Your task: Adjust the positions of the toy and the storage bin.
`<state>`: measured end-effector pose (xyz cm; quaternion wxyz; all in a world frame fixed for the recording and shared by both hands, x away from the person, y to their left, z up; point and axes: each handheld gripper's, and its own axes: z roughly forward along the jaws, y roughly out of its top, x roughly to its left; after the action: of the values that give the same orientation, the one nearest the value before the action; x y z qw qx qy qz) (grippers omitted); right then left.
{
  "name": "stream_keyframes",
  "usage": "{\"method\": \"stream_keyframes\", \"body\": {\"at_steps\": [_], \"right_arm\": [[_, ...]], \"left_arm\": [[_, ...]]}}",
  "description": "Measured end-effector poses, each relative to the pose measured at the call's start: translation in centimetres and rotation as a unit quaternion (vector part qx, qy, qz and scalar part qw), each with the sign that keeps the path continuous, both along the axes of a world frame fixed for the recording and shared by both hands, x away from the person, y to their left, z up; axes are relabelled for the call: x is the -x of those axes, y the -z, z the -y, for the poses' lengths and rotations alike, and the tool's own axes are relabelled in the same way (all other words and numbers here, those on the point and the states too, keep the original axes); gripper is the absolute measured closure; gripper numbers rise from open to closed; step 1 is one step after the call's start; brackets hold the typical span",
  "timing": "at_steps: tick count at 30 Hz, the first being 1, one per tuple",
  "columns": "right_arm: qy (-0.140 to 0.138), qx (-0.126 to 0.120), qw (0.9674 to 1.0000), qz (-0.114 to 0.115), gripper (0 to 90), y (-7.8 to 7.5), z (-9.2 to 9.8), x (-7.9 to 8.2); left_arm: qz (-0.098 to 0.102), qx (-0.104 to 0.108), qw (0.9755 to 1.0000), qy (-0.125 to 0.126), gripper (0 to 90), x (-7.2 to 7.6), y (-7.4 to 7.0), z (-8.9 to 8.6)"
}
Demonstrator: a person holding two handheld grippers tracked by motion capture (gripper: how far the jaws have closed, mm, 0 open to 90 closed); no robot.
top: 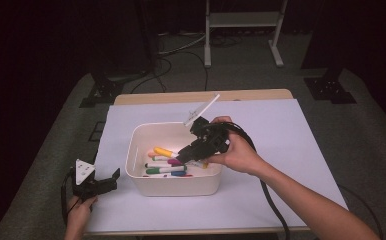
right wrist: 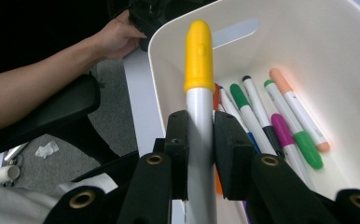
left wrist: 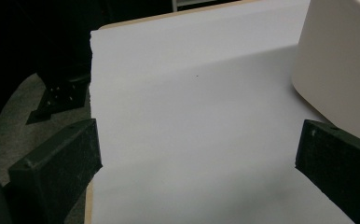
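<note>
A white bin [top: 136, 150] stands mid-table with several coloured markers [top: 166, 170] lying in it. My right gripper [top: 182, 155] hangs over the bin's right half, tilted down to the left, shut on a white marker with a yellow cap [top: 163, 151]. In the right gripper view the jaws [right wrist: 200, 122] clamp the marker's white barrel, and its yellow cap [right wrist: 198, 56] points toward the bin's wall [right wrist: 178, 51]. My left gripper [top: 106, 182] rests at the table's front left, open with nothing between its fingers [left wrist: 197, 163], and the bin's side [left wrist: 341, 70] is just to its right.
A white sheet [top: 281, 145] covers the tabletop. Green [right wrist: 308, 149], magenta [right wrist: 280, 128] and orange-capped [right wrist: 280, 79] markers lie on the bin's floor below the held marker. A thin white rod [top: 202, 110] sticks up behind the right gripper. Cables and stand legs lie on the floor beyond the table.
</note>
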<state>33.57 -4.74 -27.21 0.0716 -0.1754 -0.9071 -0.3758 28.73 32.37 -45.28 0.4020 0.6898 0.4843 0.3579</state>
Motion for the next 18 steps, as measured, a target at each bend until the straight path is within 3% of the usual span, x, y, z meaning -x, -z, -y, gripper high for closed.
{"method": "stream_keyframes", "body": {"at_steps": [18], "right_arm": [[-0.039,0.040,0.9984,0.001,75.4,3.5,-4.8,-1.2]], "left_arm": [[-0.001,0.001,1.0000,0.003,0.0,-0.1,0.0,0.0]]}}
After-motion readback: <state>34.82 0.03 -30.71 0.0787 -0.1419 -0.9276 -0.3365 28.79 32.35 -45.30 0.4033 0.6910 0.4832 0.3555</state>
